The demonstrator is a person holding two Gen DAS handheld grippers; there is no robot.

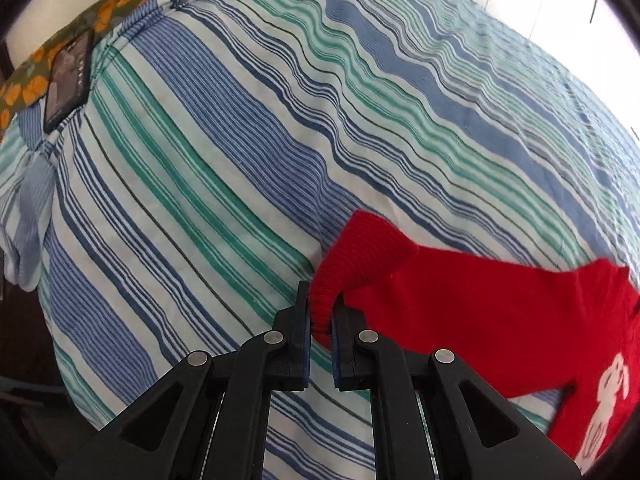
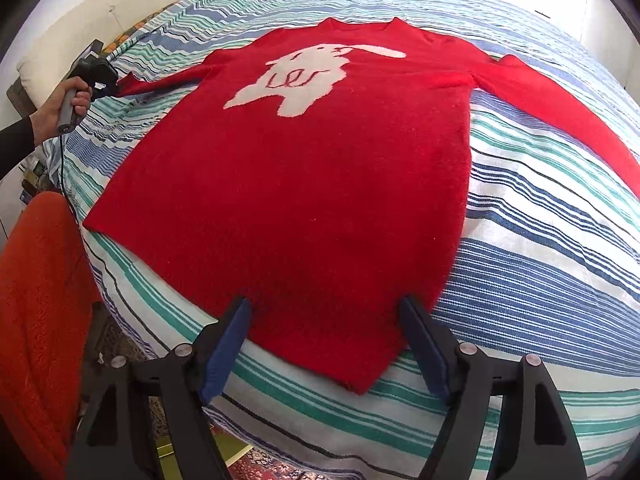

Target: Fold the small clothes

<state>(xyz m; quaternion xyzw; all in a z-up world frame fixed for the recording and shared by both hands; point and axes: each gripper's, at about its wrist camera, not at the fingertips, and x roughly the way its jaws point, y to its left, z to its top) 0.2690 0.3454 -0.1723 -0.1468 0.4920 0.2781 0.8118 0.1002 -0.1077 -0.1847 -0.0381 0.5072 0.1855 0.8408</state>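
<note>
Striped bedspread (image 1: 224,168) lies open beyond the phone (image 1: 66,84).

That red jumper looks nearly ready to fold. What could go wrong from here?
The left gripper pinches only the ribbed cuff of the sleeve, so it might slip out when pulled.

The right gripper hangs open over the hem, not yet gripping, so the red sweater could drag and bunch across the striped bedcover if the sleeve is pulled.

A bed under a blue, green and white striped cover (image 2: 540,280) carries a red sweater (image 2: 304,200) spread flat — its hem between the right jaws, one cuff between the left jaws — its white animal design facing up.
</note>
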